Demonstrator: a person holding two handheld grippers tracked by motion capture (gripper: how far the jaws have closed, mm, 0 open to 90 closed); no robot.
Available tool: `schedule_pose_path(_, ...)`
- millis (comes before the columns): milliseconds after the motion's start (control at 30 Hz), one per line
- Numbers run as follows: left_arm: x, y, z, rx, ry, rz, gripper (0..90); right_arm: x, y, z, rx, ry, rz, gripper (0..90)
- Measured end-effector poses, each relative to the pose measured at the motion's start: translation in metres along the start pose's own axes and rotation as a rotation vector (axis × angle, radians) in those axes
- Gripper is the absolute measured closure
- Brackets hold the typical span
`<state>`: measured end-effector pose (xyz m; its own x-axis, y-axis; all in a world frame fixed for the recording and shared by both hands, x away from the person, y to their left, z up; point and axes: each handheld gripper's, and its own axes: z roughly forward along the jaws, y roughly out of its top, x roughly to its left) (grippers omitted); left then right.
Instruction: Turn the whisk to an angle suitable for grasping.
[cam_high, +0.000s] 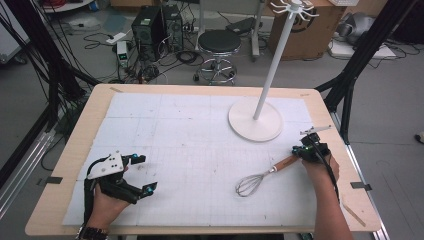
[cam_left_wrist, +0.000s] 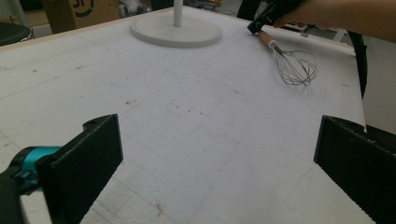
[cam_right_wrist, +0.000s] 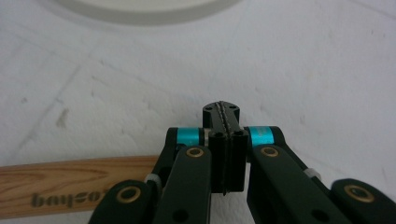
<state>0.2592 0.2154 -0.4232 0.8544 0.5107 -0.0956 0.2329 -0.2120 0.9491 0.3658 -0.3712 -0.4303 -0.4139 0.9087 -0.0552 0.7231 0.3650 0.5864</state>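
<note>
High view: a whisk (cam_high: 260, 179) is seen lying flat on the white mat (cam_high: 190, 150), wire head toward the person and wooden handle angled up to the right. The right gripper (cam_high: 304, 151) is held low at the handle's far end, just in front of the round base of the white hook stand (cam_high: 255, 121). The right forearm is brought in from the bottom edge, with the wrist bent so that the tool points down and to the left. The left gripper (cam_high: 141, 173) is rested near the mat's near-left corner, well apart from the whisk, its 2 jaws spread wide with nothing between them.

Left gripper view: the 2 black jaws are shown far apart over bare mat. Farther off, the whisk (cam_left_wrist: 290, 61) is seen on the surface, with the right gripper (cam_left_wrist: 258, 27) at the tip of its handle.

Right gripper view: the right gripper (cam_right_wrist: 223, 112) is shown with its jaws pressed together and nothing pinched between them. The wooden handle (cam_right_wrist: 70, 184) is passed beside and beneath the linkage, not between the pads.

The step in hand is judged to be the approach to the whisk, with no grasp made yet. For the next move, the right jaws would need to be opened, set astride the handle and closed on it before any lift, perhaps toward the stand.
</note>
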Motion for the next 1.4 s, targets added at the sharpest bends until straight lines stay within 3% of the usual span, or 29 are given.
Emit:
schedule_pose_path(600,-0.002,0.003,0.006,0.001,-0.013,0.008,1.7,-0.004,-0.059,-0.037,-0.07,0.032,0.086,90.0)
schedule_pose_path(933,-0.004,0.003,0.008,0.003,-0.02,0.009,1.7,-0.001,-0.08,-0.053,-0.069,0.036,0.063,90.0)
schedule_pose_path(1133,-0.003,0.003,0.009,0.005,-0.021,0.013,1.7,-0.001,-0.085,-0.057,-0.113,0.072,0.07,89.5)
schedule_pose_path(1300,-0.003,0.003,0.009,0.005,-0.017,0.011,1.7,0.003,-0.078,-0.066,-0.173,0.13,-0.001,80.5)
schedule_pose_path(1333,-0.003,0.003,0.009,0.005,-0.017,0.011,1.7,0.007,-0.072,-0.07,-0.183,0.145,-0.045,75.1)
schedule_pose_path(1400,-0.003,0.003,0.009,0.004,-0.017,0.01,1.7,0.011,-0.066,-0.074,-0.203,0.173,-0.087,71.8)
